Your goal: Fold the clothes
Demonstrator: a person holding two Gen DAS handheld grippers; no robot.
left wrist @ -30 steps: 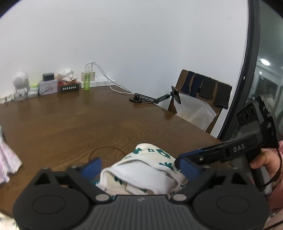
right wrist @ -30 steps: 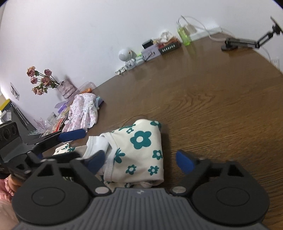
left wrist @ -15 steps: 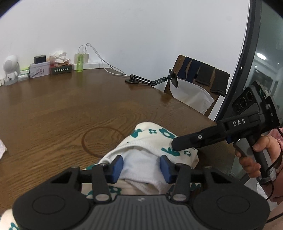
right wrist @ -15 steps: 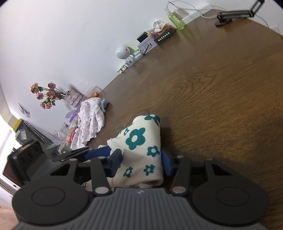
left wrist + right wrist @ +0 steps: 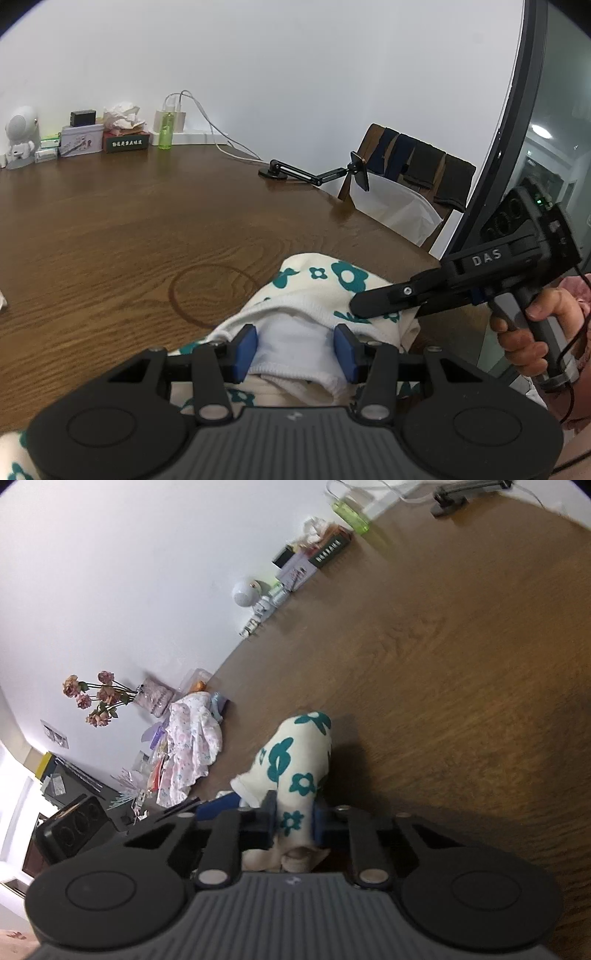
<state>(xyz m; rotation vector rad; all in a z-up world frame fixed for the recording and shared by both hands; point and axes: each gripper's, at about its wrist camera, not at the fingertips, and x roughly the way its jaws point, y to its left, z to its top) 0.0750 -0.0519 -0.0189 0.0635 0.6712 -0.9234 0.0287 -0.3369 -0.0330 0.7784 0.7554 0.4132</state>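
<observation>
Left wrist view: the left gripper (image 5: 295, 349) is closed onto a white ribbed edge of the flowered garment (image 5: 321, 291), whose cream cloth with teal flowers is bunched between the blue pads (image 5: 245, 347). The garment is seen at the near edge of the wooden table (image 5: 110, 229), its long axis running from the camera away toward the chair (image 5: 413, 177). The right gripper (image 5: 373, 302) is reached in from the right, its fingers pressed on the cloth and held by a hand (image 5: 532, 325).

Right wrist view: the right gripper (image 5: 293, 821) is closed narrowly on the flowered garment (image 5: 291, 760), which is stretched forward from the jaws as a narrow hump above the table (image 5: 461, 701), pointing toward the far wall. A pink printed garment (image 5: 192, 746) is heaped to the left, beside dried flowers (image 5: 96, 701).
</observation>
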